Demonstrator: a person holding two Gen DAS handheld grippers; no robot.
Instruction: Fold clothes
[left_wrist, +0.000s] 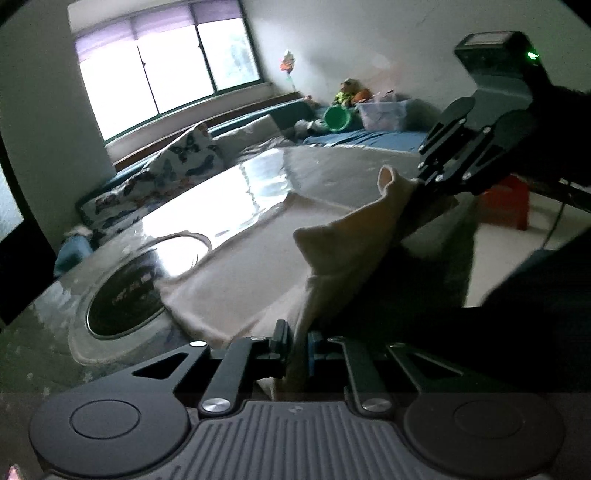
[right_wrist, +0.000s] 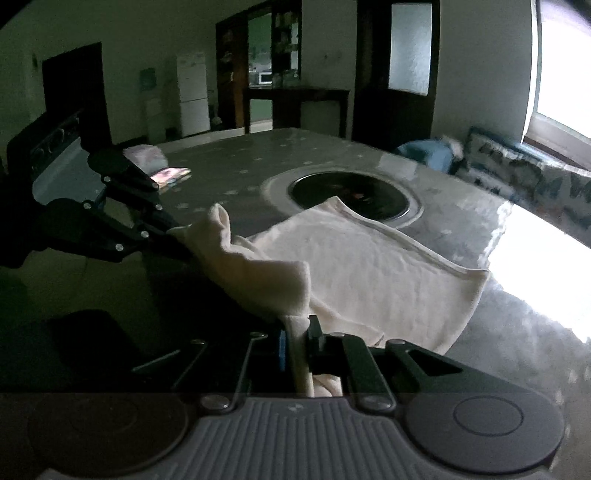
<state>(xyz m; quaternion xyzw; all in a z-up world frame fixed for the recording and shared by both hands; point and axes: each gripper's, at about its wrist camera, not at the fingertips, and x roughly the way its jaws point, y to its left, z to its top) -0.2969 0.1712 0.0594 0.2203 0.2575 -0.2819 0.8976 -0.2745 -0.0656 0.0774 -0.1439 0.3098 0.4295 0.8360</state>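
Now both the left gripper (left_wrist: 295, 347) and right gripper (right_wrist: 295, 341) pinch the cream garment's (right_wrist: 369, 269) near edge in closed jaws

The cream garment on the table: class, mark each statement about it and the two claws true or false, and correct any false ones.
1. The left claw is shut on the cream garment. True.
2. The right claw hangs open and holds nothing. False: it is also shut on the garment's near edge.
3. The whole garment lies flat on the table. False: the near edge is lifted between the claws, while the far part lies on the table.
4. The garment's far edge lies beside the round dark inset in the table. True.
5. The garment is dark blue. False: it is cream.
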